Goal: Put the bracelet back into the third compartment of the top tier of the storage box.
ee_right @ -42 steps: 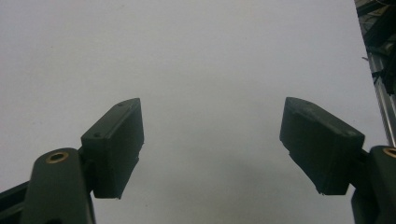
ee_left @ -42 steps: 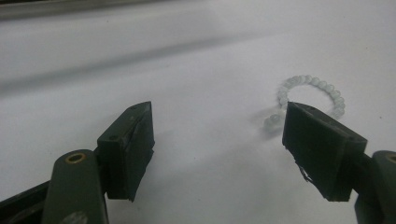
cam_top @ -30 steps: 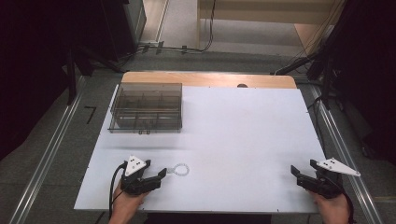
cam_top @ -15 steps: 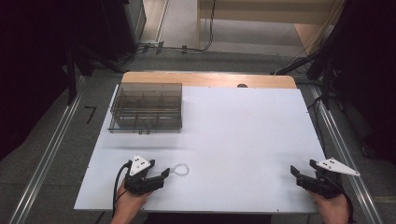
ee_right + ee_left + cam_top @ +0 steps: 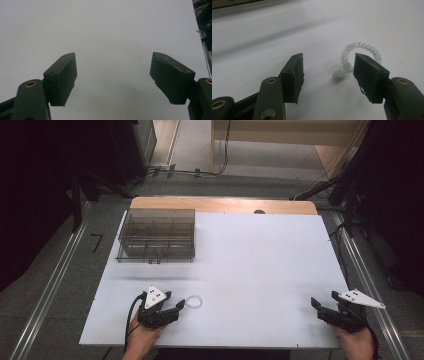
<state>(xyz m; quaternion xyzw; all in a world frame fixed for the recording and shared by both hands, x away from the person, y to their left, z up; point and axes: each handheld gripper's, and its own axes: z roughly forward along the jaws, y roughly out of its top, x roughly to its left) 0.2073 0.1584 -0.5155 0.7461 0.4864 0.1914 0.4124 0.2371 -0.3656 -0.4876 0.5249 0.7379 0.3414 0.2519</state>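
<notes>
Left gripper [image 5: 176,307] low over the near left of the white worktop [image 5: 260,265]; its jaws have just been closing yet stand apart, pressing on nothing; a pale bead bracelet [image 5: 358,58] lies flat on the worktop just beyond the tips, its near end reaching between them beside the right-hand jaw, contact not discernible. Right gripper [image 5: 316,303] at the near right corner, jaws spread wide over bare surface; well apart from the bracelet. Clear compartment box [image 5: 156,235] stands at the far left, lid closed.
</notes>
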